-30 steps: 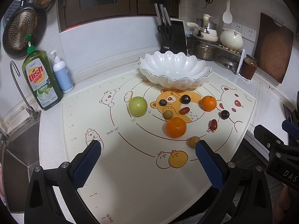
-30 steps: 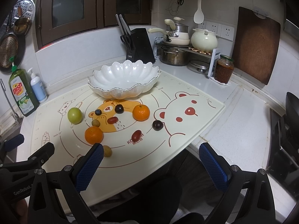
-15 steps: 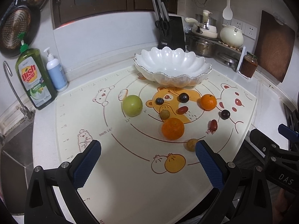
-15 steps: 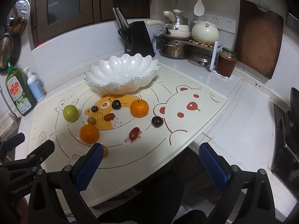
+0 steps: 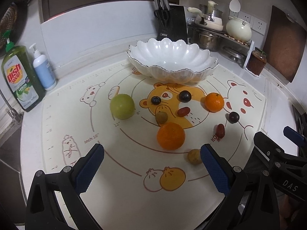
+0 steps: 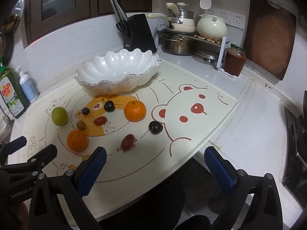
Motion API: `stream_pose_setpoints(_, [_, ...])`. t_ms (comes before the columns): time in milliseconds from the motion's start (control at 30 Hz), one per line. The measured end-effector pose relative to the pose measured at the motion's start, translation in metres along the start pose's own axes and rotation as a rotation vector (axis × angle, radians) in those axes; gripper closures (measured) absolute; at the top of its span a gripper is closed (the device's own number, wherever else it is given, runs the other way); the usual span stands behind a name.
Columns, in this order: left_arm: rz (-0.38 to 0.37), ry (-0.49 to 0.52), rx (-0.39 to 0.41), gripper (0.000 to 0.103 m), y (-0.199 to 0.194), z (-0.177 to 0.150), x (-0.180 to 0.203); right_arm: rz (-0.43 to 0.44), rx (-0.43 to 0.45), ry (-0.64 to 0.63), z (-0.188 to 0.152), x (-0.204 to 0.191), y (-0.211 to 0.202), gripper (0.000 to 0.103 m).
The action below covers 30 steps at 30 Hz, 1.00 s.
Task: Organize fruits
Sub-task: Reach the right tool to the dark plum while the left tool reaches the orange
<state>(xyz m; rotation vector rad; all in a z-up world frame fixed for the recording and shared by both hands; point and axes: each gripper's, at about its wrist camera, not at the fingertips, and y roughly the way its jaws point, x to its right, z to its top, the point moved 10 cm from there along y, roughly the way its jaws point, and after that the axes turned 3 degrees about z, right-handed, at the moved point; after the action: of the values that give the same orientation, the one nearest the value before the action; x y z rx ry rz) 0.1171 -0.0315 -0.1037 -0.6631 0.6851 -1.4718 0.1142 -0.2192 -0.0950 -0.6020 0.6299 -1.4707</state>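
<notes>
— Beside the white scalloped bowl (image 5: 172,61), what can you read?
— "KO…" on the baking mat (image 5: 134,191) in front of it, plus "Inch 16", "12" and "8" on its rings; "Dish Soap – Lemon" on the green bottle (image 5: 18,76) far left of the bowl.
— And the fruit?
— All on the mat before the bowl, none in it: green fruit (image 5: 122,106), two oranges (image 5: 170,138) (image 5: 214,102), small dark and red pieces between them.
— The grippers?
— Left gripper (image 5: 152,162) and right gripper (image 6: 155,163) both spread wide, holding nothing. Since a second ago both have moved closer to the mat.
</notes>
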Motion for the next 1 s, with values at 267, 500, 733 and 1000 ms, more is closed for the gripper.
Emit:
stream_pose_setpoints(267, [-0.020, -0.024, -0.017, 0.008, 0.021, 0.007, 0.010, -0.014, -0.012, -0.005, 0.007, 0.010, 0.023, 0.001])
stream_pose_setpoints(500, [-0.026, -0.047, -0.033, 0.017, 0.037, 0.013, 0.017, -0.002, -0.021, -0.012, 0.015, 0.015, 0.041, 0.011])
stream_pose_setpoints(733, [-0.013, -0.042, -0.065, 0.023, 0.050, 0.008, 0.020, 0.017, -0.042, -0.021, 0.017, 0.016, 0.059, 0.020])
stream_pose_setpoints(1000, [0.017, -0.041, -0.089, 0.028, 0.065, 0.005, 0.020, 0.043, -0.078, -0.033, 0.016, 0.015, 0.082, 0.028])
